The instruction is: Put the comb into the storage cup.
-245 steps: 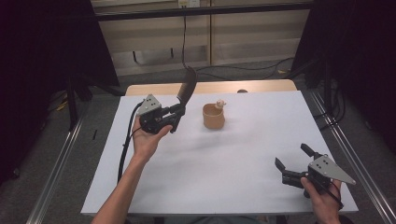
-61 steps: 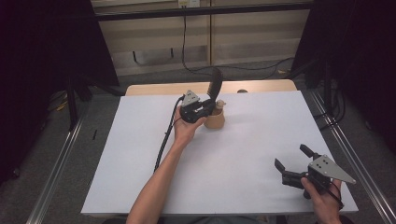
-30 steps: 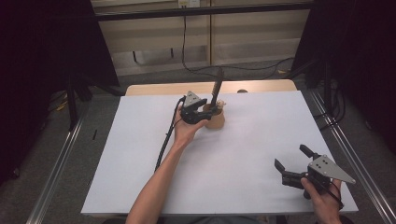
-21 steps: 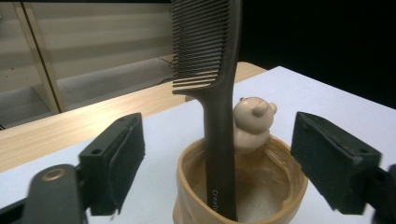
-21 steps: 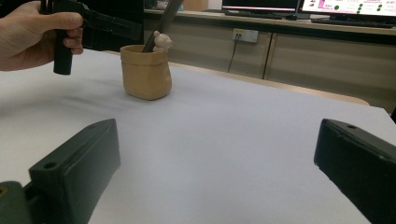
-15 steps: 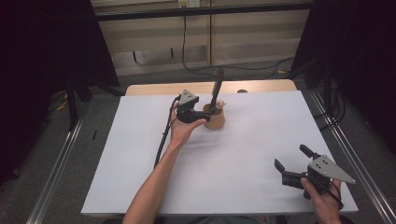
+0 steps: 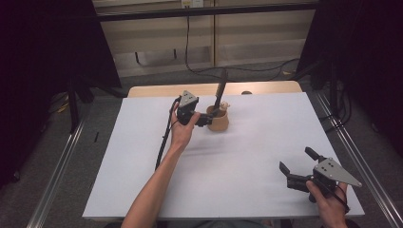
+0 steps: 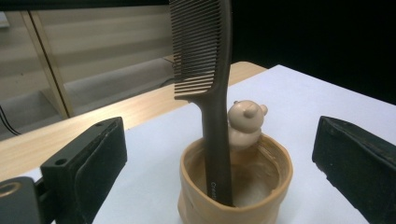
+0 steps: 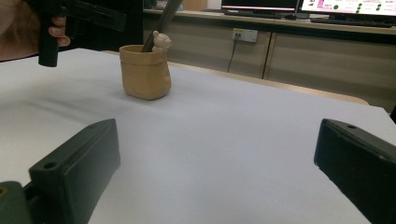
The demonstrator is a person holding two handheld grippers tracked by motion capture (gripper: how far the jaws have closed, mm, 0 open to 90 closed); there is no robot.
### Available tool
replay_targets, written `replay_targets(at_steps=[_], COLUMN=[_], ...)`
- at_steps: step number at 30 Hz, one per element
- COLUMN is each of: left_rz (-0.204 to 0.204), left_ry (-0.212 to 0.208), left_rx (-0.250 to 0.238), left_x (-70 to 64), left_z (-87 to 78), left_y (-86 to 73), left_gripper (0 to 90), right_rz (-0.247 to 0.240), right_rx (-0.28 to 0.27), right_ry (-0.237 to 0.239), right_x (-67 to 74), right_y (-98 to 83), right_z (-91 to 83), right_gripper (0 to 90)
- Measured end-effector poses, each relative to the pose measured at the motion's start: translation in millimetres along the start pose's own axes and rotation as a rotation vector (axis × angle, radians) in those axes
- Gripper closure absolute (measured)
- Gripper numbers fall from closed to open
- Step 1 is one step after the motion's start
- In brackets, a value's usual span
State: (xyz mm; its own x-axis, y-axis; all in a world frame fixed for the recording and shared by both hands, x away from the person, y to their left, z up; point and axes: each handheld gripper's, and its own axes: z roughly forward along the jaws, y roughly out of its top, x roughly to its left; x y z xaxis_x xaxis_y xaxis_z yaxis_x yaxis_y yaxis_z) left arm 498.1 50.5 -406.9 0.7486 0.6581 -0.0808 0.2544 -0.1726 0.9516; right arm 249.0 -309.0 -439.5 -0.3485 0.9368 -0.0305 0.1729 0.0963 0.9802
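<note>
Tan cup with upright comb stands at table's far centre: sole obstacle on white top. Left gripper just beside cup, jaws wide, blocking its near-left side. Right gripper at near right corner, jaws spread. Broad bare surface between them.

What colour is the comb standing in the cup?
Dark brown comb, seen best in the left gripper view, standing handle-down in the tan cup.

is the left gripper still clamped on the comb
No, the left gripper has its jaws wide apart, and the comb stands free in the cup.
</note>
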Motion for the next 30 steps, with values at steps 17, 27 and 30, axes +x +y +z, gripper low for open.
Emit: replay_targets(at_steps=[17, 27, 30], left_rz=[0.016, 0.038, 0.037], left_ry=[0.049, 0.058, 0.051], left_rx=[-0.073, -0.102, -0.117], left_x=[2.7, 5.1, 4.6], left_z=[-24.3, -44.6, -50.2], left_y=[5.4, 6.1, 6.4], left_gripper=[3.1, 1.7, 1.3], right_rz=[0.006, 0.012, 0.014], right_rx=[0.005, 0.006, 0.004], right_ry=[-0.006, -0.007, -0.009], right_x=[-0.7, -1.5, -1.6], right_y=[-0.9, -1.2, -0.9], right_z=[1.2, 1.8, 1.6], right_gripper=[0.0, 0.0, 0.0])
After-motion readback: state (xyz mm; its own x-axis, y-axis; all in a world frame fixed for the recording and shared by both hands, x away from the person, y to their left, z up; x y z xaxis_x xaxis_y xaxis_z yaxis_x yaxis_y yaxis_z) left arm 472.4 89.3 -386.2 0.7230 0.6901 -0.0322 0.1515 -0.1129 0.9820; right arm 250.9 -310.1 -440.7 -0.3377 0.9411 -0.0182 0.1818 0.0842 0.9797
